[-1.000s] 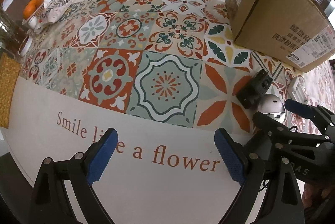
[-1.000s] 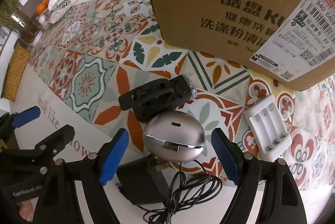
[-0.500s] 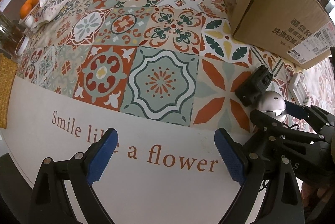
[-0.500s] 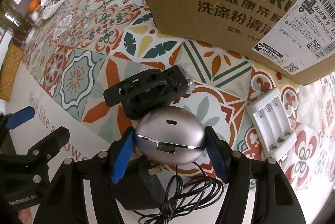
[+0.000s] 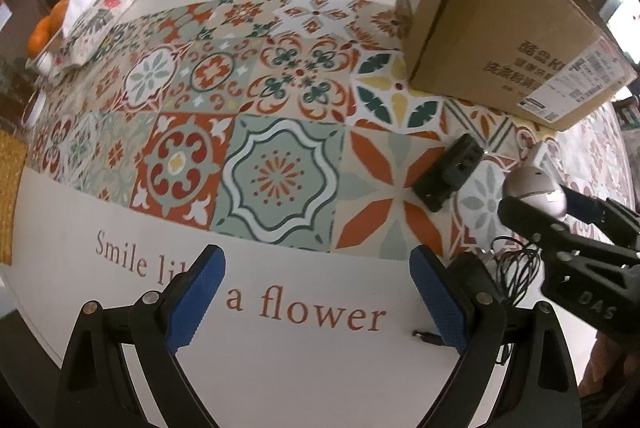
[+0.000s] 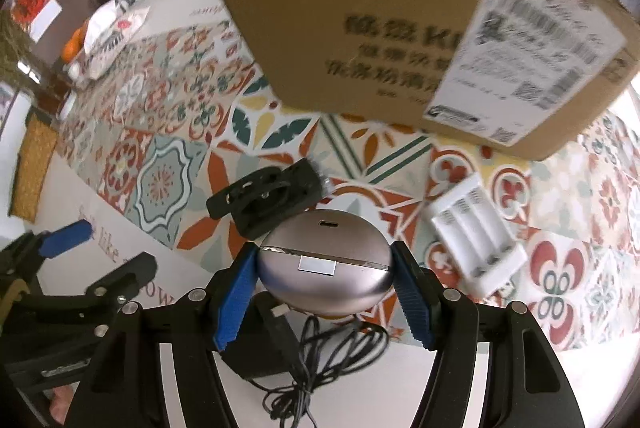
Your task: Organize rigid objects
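**Silver egg-shaped case clamped in the right gripper above the patterned desk**

While the left gripper (image 5: pixel 316 292) hangs over the white border of the desk (image 5: pixel 280 356) with its blue-padded fingers (image 5: pixel 196 292) wide apart and nothing between them, the right gripper (image 6: pixel 324 292) has its own blue fingers (image 6: pixel 236 304) pressed against both sides of a smooth silver egg-shaped case (image 6: pixel 324 264). That case sits between the pads, its seam and small pale label facing the camera and a slot-shaped port on its upper side; from the left wrist view the same case (image 5: pixel 536 187) shows at the tip of the right gripper, raised off the tile-patterned cloth.

Directly beneath the held case lie a black power adapter (image 6: pixel 260 352) and a tangle of thin black cable (image 6: pixel 320 356) on the desk's white edge. Just beyond the case, a black perforated plastic holder (image 6: pixel 268 199) lies on the orange-and-green tile pattern. To the right of it, a white four-slot battery charger (image 6: pixel 476 236) lies flat. A large brown cardboard box (image 6: pixel 400 27) with printed black characters and a white shipping label stands behind these things. At the far left edge of the desk sits a floral printed bag (image 5: pixel 92 23) beside some oranges (image 5: pixel 44 31).
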